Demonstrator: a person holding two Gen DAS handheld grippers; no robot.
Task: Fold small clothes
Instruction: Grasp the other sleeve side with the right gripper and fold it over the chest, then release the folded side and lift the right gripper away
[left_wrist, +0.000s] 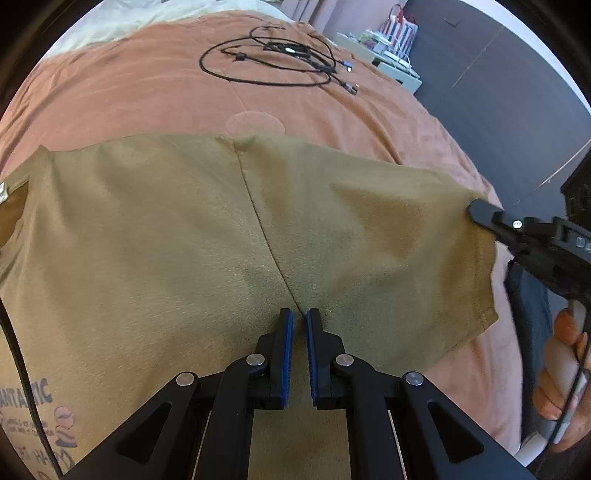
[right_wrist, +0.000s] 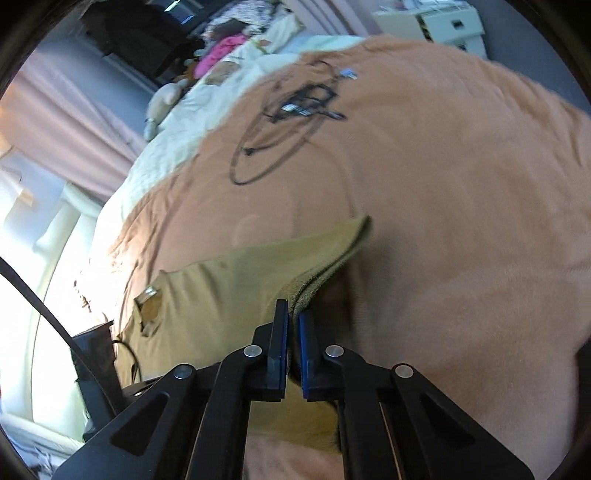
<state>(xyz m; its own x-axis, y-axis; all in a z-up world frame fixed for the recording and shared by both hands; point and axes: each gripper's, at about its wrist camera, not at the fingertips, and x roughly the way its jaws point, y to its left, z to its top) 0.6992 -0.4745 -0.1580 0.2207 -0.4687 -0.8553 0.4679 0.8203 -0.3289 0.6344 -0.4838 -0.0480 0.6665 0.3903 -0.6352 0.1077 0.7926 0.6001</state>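
**Both grippers pinch the olive T-shirt on the bed**

An olive-green cotton T-shirt (left_wrist: 177, 236) lies spread on a bed covered with a soft orange-brown blanket (left_wrist: 147, 88). The left hand-held gripper (left_wrist: 300, 317), black with blue pads, is pressed together on the shirt's near middle, right at its seam, with cloth nipped between the pads. The right hand-held gripper (right_wrist: 293, 314) is pinching the shirt's hem edge, which is lifted clear of the blanket and casts a shadow beneath. In the left wrist view, that gripper's tip meets the shirt's right-hand edge, a person's hand (left_wrist: 565, 373) around its handle. Beyond the shirt's far edge, well apart, a tangle of black cables (left_wrist: 277, 55) lies on the blanket.
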